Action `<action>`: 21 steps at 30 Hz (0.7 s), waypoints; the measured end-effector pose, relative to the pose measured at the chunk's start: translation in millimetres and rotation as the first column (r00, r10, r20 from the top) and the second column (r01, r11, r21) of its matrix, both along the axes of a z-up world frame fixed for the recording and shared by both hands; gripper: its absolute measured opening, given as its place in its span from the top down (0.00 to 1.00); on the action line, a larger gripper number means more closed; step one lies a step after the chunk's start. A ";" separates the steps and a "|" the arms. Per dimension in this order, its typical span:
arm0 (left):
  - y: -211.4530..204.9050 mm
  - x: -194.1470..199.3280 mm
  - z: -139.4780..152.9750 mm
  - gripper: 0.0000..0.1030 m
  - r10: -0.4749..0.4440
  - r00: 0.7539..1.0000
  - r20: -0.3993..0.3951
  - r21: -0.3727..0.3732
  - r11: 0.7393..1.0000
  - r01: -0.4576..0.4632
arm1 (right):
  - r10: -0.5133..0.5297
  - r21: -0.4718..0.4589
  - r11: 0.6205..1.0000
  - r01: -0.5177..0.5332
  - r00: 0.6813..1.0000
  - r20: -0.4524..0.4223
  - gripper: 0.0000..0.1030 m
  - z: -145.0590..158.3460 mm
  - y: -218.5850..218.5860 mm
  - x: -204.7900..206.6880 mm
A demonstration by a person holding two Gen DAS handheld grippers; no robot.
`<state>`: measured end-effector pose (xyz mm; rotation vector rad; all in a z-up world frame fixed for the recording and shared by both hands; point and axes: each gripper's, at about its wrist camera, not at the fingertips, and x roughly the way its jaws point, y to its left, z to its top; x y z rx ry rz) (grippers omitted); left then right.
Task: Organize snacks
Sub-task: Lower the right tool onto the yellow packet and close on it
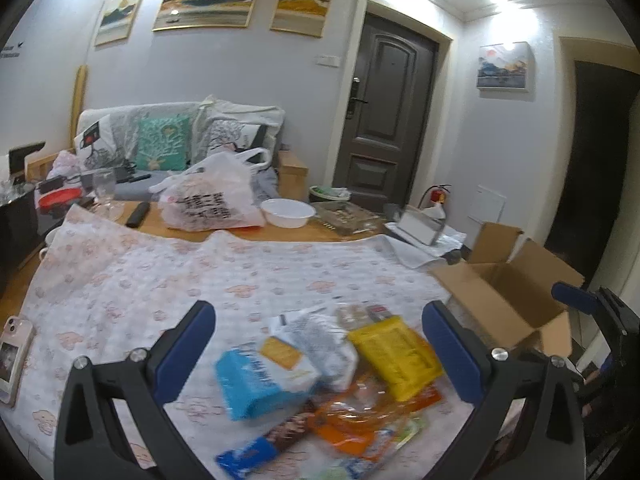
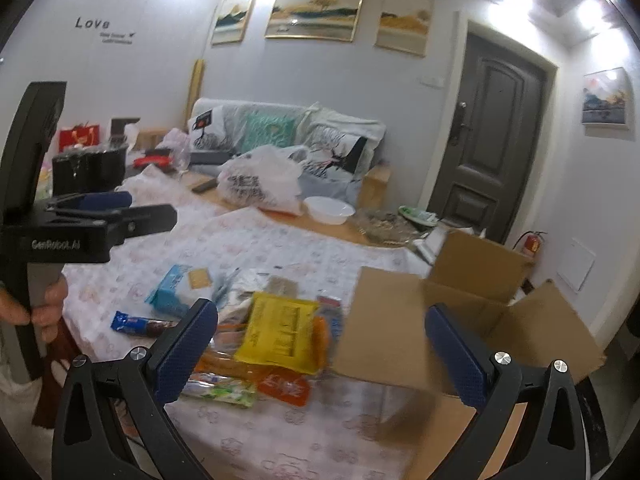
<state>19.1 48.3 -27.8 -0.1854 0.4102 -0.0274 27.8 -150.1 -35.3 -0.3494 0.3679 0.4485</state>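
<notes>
A heap of snack packets lies on the flowered cloth point(image 1: 168, 276): a yellow packet point(image 1: 394, 354) point(image 2: 278, 332), a light blue and white bag point(image 1: 258, 380) point(image 2: 178, 286), a blue and brown bar point(image 1: 260, 446) point(image 2: 138, 325) and orange packets point(image 1: 360, 416) point(image 2: 284, 390). My left gripper point(image 1: 320, 344) hangs open above the heap, holding nothing. It also shows at the left of the right wrist view, left gripper point(image 2: 120, 208), held by a hand point(image 2: 44, 304). My right gripper point(image 2: 322, 344) is open and empty, between the heap and an open cardboard box point(image 2: 440, 320) point(image 1: 508, 296).
At the table's far side stand a white plastic bag point(image 1: 212, 196), a white bowl point(image 1: 288, 212), a remote point(image 1: 138, 214) and a glass point(image 1: 105, 192). A phone point(image 1: 14, 356) lies at the cloth's left edge. A sofa with cushions point(image 1: 164, 140) stands behind.
</notes>
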 end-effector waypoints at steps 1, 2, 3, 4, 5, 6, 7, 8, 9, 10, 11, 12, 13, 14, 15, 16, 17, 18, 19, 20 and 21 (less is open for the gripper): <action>8.2 1.0 -3.3 0.01 0.005 1.000 -0.008 -0.009 1.000 -0.005 | 0.004 -0.001 1.000 -0.004 1.000 -0.017 0.00 -3.0 6.5 2.9; 16.8 2.7 -7.4 0.01 0.011 1.000 -0.017 -0.021 1.000 -0.012 | 0.003 -0.004 1.000 -0.003 1.000 -0.027 0.00 -5.6 12.8 4.0; 24.9 4.5 -11.7 0.01 0.020 0.999 -0.028 -0.033 0.999 -0.020 | 0.005 -0.008 1.000 -0.005 1.000 -0.030 0.00 -7.9 19.0 5.2; 30.9 6.3 -14.9 0.01 0.028 0.999 -0.037 -0.039 0.999 -0.029 | 0.020 -0.012 1.000 -0.020 0.999 -0.033 0.00 -10.9 26.5 6.6; 38.2 8.2 -19.8 0.01 0.037 0.998 -0.049 -0.044 0.998 -0.039 | 0.038 -0.015 0.999 -0.038 0.998 -0.041 0.00 -14.0 33.3 8.4; 46.3 11.0 -26.3 0.01 0.051 0.996 -0.071 -0.046 0.997 -0.054 | 0.054 -0.018 0.998 -0.055 0.997 -0.053 0.00 -17.1 41.5 10.6; 50.6 12.0 -30.3 0.01 0.060 0.995 -0.085 -0.044 0.997 -0.064 | 0.074 -0.022 0.997 -0.076 0.995 -0.066 0.00 -21.3 50.0 12.1; 55.7 14.0 -35.7 0.01 0.075 0.992 -0.106 -0.041 0.996 -0.080 | 0.097 -0.030 0.995 -0.099 0.992 -0.080 0.01 -26.3 57.9 13.3; 60.5 16.2 -40.6 0.01 0.087 0.988 -0.125 -0.040 0.995 -0.093 | 0.108 -0.038 0.993 -0.111 0.990 -0.091 0.02 -30.5 64.0 14.9; 64.4 17.8 -45.0 0.01 0.090 0.986 -0.141 -0.043 0.994 -0.096 | 0.116 -0.047 0.991 -0.122 0.987 -0.110 0.06 -36.7 71.9 18.2; 66.6 19.9 -48.8 0.01 0.084 0.984 -0.156 -0.050 0.994 -0.093 | 0.116 -0.049 0.991 -0.123 0.985 -0.130 0.14 -41.2 76.4 22.5; 69.7 22.5 -53.0 0.01 0.067 0.982 -0.178 -0.073 0.994 -0.081 | 0.107 -0.045 0.992 -0.115 0.983 -0.152 0.18 -46.4 79.8 28.2; 71.3 22.8 -55.9 0.01 0.055 0.980 -0.189 -0.083 0.994 -0.072 | 0.084 -0.033 0.995 -0.092 0.980 -0.183 0.23 -52.6 80.5 37.4; 70.7 24.8 -58.6 0.01 0.044 0.978 -0.203 -0.086 0.994 -0.062 | 0.060 -0.028 0.997 -0.067 0.978 -0.200 0.24 -56.9 80.1 44.5; 67.4 26.7 -60.6 0.01 0.038 0.976 -0.216 -0.073 0.996 -0.055 | 0.031 -0.030 0.999 -0.038 0.977 -0.211 0.24 -61.4 79.5 51.8; 60.3 27.8 -62.9 0.01 0.024 0.973 -0.229 -0.050 0.998 -0.036 | 0.008 -0.038 0.999 -0.016 0.977 -0.215 0.24 -65.3 79.1 57.6; 56.4 29.5 -64.5 0.01 0.008 0.972 -0.234 -0.040 0.999 -0.018 | -0.009 -0.042 0.999 0.000 0.977 -0.214 0.24 -68.1 78.2 61.9; 51.6 29.8 -65.5 0.01 -0.006 0.971 -0.237 -0.036 0.999 -0.002 | -0.020 -0.040 0.999 0.011 0.977 -0.210 0.24 -69.4 76.9 64.9; 48.5 31.1 -66.6 0.01 -0.022 0.970 -0.240 -0.036 0.999 0.014 | -0.030 -0.037 0.999 0.022 0.977 -0.213 0.24 -70.3 75.4 69.4; 45.1 32.5 -67.2 0.01 -0.035 0.969 -0.244 -0.038 0.999 0.027 | -0.038 -0.038 0.999 0.030 0.975 -0.220 0.24 -70.9 74.5 73.0; 42.3 34.9 -68.0 0.01 -0.040 0.968 -0.249 -0.037 0.999 0.031 | -0.041 -0.036 0.999 0.034 0.974 -0.224 0.24 -71.6 74.0 76.4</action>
